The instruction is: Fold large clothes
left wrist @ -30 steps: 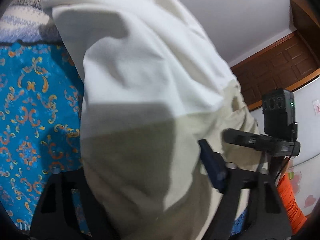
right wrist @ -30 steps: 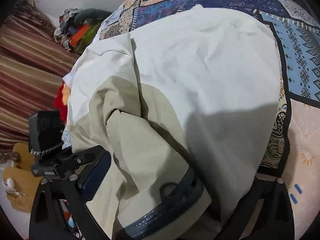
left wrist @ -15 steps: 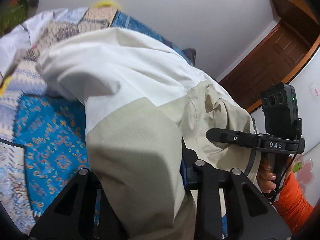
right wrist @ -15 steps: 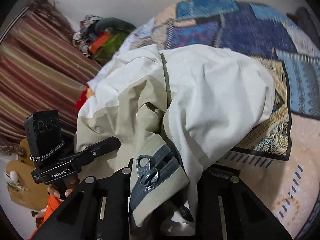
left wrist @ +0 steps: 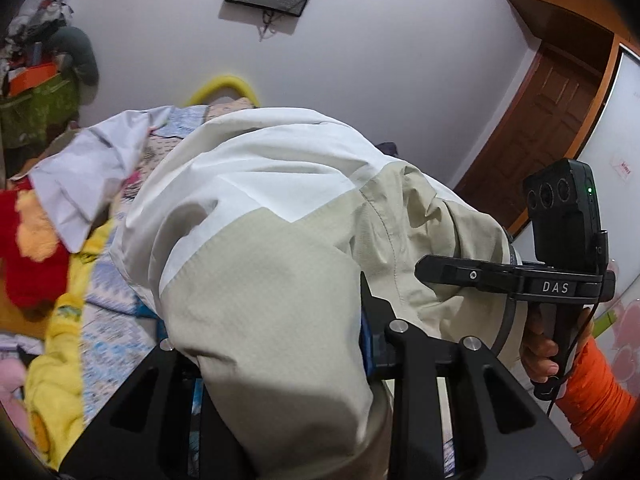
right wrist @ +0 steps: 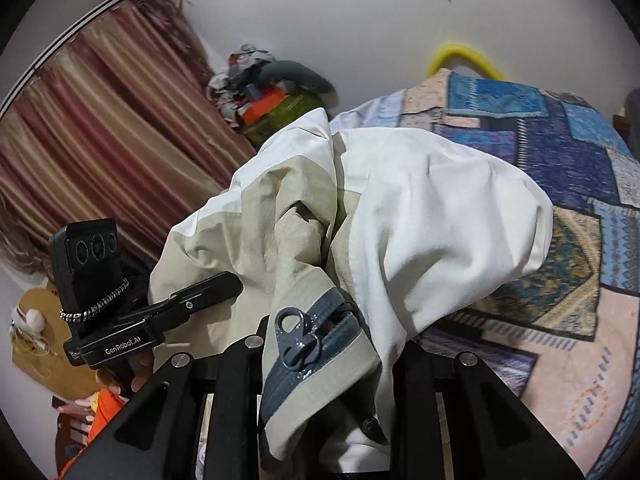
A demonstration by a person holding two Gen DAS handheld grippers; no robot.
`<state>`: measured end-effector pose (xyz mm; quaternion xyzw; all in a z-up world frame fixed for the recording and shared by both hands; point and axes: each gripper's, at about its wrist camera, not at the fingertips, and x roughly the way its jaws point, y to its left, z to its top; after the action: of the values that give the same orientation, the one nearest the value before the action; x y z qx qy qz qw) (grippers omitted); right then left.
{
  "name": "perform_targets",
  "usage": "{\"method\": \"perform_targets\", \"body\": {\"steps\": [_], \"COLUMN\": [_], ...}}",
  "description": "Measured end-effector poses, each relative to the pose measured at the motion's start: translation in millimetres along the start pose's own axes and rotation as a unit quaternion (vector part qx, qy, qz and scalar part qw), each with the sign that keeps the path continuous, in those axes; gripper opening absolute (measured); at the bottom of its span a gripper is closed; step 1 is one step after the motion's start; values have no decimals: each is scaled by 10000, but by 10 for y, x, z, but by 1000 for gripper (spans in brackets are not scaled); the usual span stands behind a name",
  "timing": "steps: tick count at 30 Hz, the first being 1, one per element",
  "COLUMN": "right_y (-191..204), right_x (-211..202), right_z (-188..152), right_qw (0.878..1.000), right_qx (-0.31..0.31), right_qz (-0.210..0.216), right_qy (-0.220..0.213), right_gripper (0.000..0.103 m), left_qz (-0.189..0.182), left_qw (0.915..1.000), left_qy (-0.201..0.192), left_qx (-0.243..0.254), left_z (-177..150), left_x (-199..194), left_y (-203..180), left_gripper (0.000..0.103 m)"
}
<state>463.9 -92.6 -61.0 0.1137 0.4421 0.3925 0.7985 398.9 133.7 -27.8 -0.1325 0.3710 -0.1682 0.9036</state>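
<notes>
The left gripper [left wrist: 280, 360] is clamped on the beige part of the jacket [left wrist: 260, 208], which fills the space between its jaws and runs toward 12 o'clock over the bed [left wrist: 100, 344]. The right gripper [right wrist: 324, 360] pinches the jacket's zipper [right wrist: 298, 340] hem; the white body hangs toward 2 o'clock above the quilt [right wrist: 560, 152].

Both wrist cameras look close along their fingers, sharing the jacket [left wrist: 256, 216] [right wrist: 432, 216], bed [right wrist: 560, 148] and far wall [left wrist: 380, 60].

Left gripper [left wrist: 280, 364], right gripper [right wrist: 328, 360]: fingers clamped, raised.
</notes>
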Motion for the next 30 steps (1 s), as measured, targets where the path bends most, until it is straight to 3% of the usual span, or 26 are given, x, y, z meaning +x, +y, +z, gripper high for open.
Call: {"method": "perform_targets", "body": {"steps": [6,15,17,21,23,25,27,30], "right_y": [156,6,19,27,27,-36,-147,-203], "right_x": [659,1955,2062,2172,2185,2148,2054,1848], "right_z": [-355,-1160,-1244,-1297,-1322,-1321,-1315,-1240], "right_qw": [9980,9823,9823,9805,9788,9765,9736,9748], "right_qx": [256,612,351,-135,-216,-146,-49,-117], "right_qz": [242,147,39,-222,-312,-381,-506,-569], "right_qy": [516,1766,1841,1945,2012,2115,2226,2155], "right_gripper": [22,22,22,24,29,43,57,60], "left_qz": [316,777,779,750,870,1056,1127,1204], "left_qw": [9984,9874,9842,9828,9815,9807,9813,9823], "left_qy": [349,1188,1343,1239,1219,1221,1215,1205], "left_qx": [-310,-698,-851,-1141,-1189,-1102,-983,-777], "left_z": [-514,-1458,-1675,-1903,-1972,-2038,-2100,-2142], "left_x": [-37,467,570,602,576,567,511,334], "left_y": [524,1310,1415,1485,1444,1382,1316,1252], "left_gripper": [30,32,34,48,58,70,75,75]}}
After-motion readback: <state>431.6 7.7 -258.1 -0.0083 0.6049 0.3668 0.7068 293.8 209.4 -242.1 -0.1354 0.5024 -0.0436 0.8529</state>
